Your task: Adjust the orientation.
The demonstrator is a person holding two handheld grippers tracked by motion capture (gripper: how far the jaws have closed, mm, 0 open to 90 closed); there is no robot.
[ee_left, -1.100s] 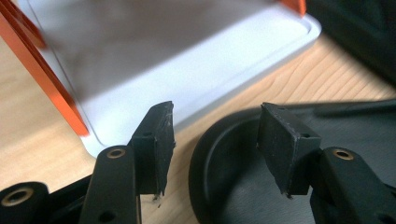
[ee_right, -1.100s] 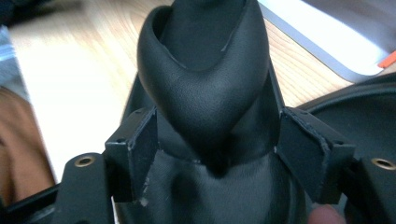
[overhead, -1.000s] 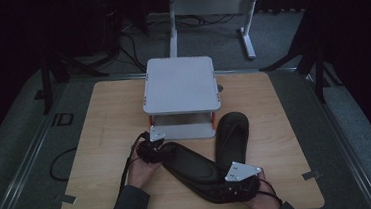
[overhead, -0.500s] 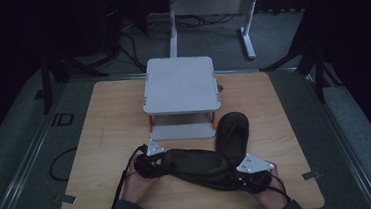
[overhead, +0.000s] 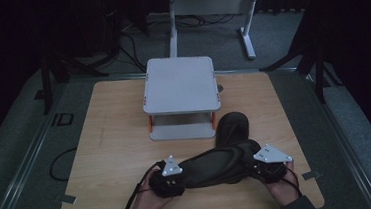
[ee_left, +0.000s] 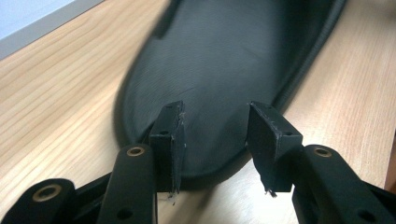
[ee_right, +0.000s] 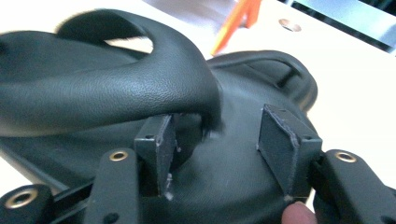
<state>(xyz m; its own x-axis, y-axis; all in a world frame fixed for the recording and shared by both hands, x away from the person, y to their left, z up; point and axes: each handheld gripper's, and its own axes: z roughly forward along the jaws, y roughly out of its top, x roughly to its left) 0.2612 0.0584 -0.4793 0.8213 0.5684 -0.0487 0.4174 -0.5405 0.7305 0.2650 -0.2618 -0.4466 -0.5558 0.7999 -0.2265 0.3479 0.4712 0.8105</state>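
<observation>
From above, I see the black leather slipper [overhead: 213,167] lying crosswise near the wooden table's [overhead: 111,140] front edge, left gripper [overhead: 171,178] at 1 end, right gripper [overhead: 264,166] at the other. Left gripper view: jaws apart, just been closing, slipper's end between them. Right gripper view: jaws apart, closing too, straddling the slipper beside its strap [ee_right: 116,88].

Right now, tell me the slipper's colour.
Black; the slipper shows best in the right gripper view.

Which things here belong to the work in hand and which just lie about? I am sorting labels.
In hand: black slipper, left gripper, right gripper.
Lying about: second slipper, grey stand, table.
</observation>
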